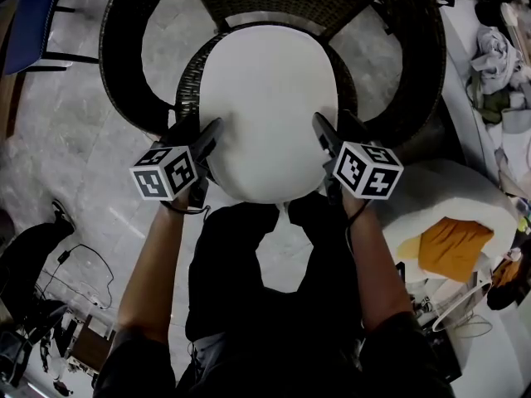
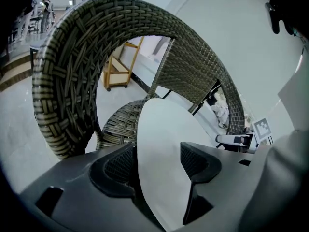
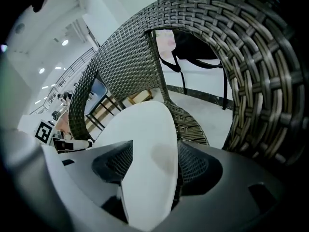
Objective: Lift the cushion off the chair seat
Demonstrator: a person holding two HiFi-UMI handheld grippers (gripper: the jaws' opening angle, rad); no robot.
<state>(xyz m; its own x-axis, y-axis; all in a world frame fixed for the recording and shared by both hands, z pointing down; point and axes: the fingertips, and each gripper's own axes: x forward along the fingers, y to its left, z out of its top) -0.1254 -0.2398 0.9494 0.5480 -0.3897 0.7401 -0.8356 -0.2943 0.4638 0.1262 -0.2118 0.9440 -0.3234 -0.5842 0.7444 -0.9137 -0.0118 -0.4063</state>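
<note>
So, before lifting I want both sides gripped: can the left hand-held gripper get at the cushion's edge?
Looks like yes: the edge of the cushion already sits between the open jaws of the left hand-held gripper, and the wicker chair does not block it.

The cushion (image 1: 267, 106) has a smooth, matt white covering with no visible weave, while the chair (image 1: 124, 65) is built of dark woven wicker with a rough, ribbed basket texture. The left gripper (image 2: 158, 164) and right gripper (image 3: 150, 163) have matt dark plastic bodies with finely cross-hatched pads (image 2: 118, 166). The floor (image 1: 66, 156) looks like pale grey veined stone with a slight sheen.
</note>
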